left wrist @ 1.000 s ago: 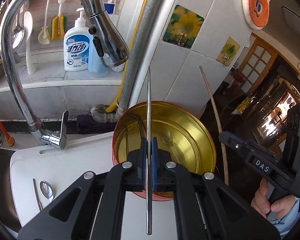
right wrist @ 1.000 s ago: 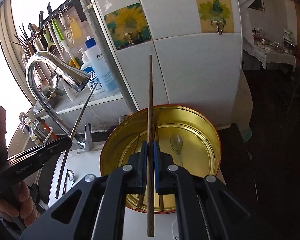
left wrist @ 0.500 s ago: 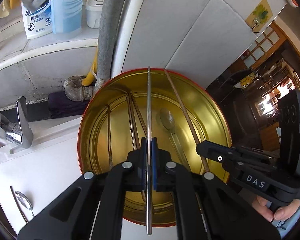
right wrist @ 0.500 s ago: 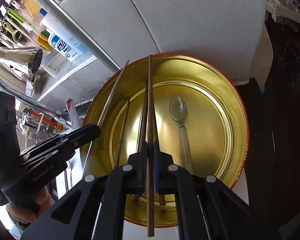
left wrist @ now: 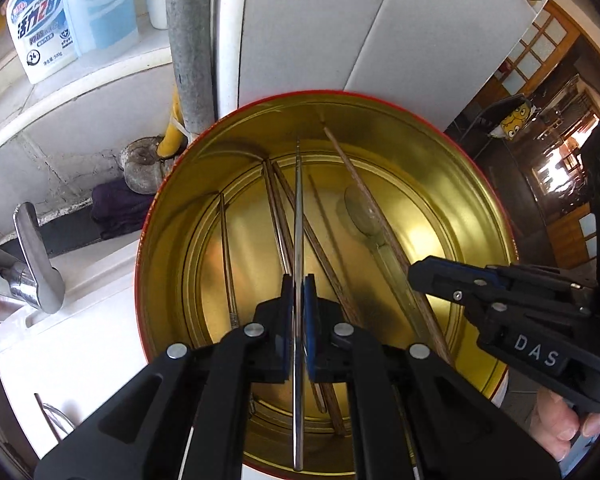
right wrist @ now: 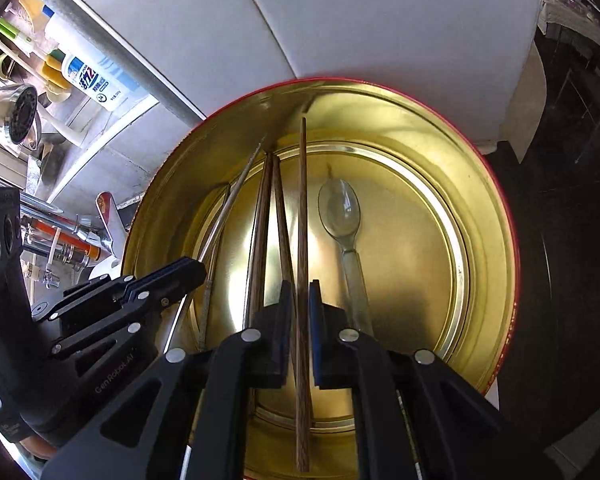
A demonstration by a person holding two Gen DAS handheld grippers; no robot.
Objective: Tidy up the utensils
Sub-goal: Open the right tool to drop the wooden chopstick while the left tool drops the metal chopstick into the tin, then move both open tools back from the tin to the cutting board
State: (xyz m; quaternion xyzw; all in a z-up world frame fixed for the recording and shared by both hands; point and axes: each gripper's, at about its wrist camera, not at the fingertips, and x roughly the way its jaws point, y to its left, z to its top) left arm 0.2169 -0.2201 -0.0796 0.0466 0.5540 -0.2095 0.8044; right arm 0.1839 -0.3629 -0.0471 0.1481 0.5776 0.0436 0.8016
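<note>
A round gold tin with a red rim holds several chopsticks and a clear spoon. My left gripper is shut on a metal chopstick and holds it low inside the tin, tip toward the far wall. My right gripper still lies close around a wooden chopstick, with thin gaps showing at the pads, also inside the tin. Each gripper shows in the other's view: the right one, the left one.
A faucet handle and white counter lie left of the tin. Soap bottles stand on a ledge behind. A grey pipe and white tiled wall rise just behind the tin. A spoon lies on the counter.
Both grippers have moved down and forward into the tin, bringing their chopsticks lower over the tin's bottom. The right pads now stand slightly apart around the wooden chopstick.
</note>
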